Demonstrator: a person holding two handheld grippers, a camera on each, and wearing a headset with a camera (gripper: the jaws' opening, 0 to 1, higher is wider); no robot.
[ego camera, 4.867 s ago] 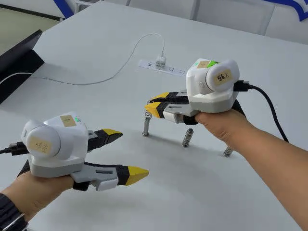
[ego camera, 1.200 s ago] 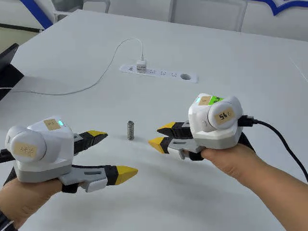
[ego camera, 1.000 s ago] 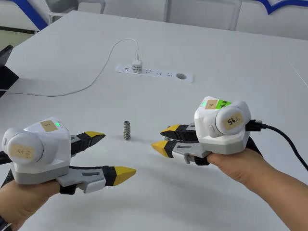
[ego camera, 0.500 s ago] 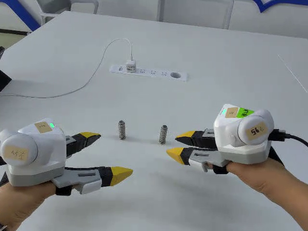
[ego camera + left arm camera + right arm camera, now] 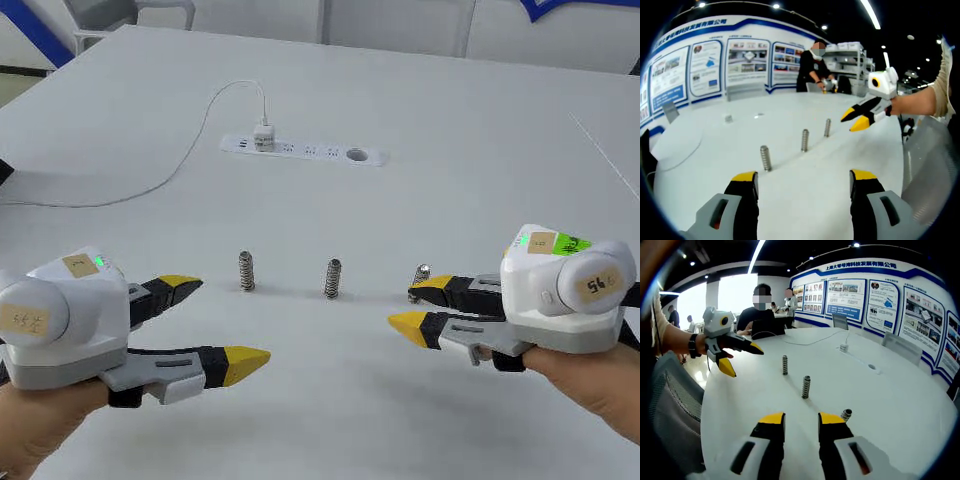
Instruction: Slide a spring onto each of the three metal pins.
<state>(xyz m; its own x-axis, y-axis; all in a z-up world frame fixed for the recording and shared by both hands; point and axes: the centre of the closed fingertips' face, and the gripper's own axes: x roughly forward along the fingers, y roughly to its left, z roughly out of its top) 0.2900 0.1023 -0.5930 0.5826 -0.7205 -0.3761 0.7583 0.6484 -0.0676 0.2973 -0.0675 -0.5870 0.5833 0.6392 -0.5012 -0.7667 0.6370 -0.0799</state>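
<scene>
The right gripper (image 5: 402, 305) has drawn back, fingers narrow and empty, the left gripper (image 5: 232, 318) fingers wide; all three pins (image 5: 424, 269) seem to carry springs (image 5: 333, 279), so the task looks finished.

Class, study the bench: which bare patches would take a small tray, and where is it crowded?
Bare: the table between the power strip and the row of pins, and the near stretch between the left gripper and the right gripper. Crowded: the pin row, with the right gripper's tips close by the rightmost pin.
</scene>
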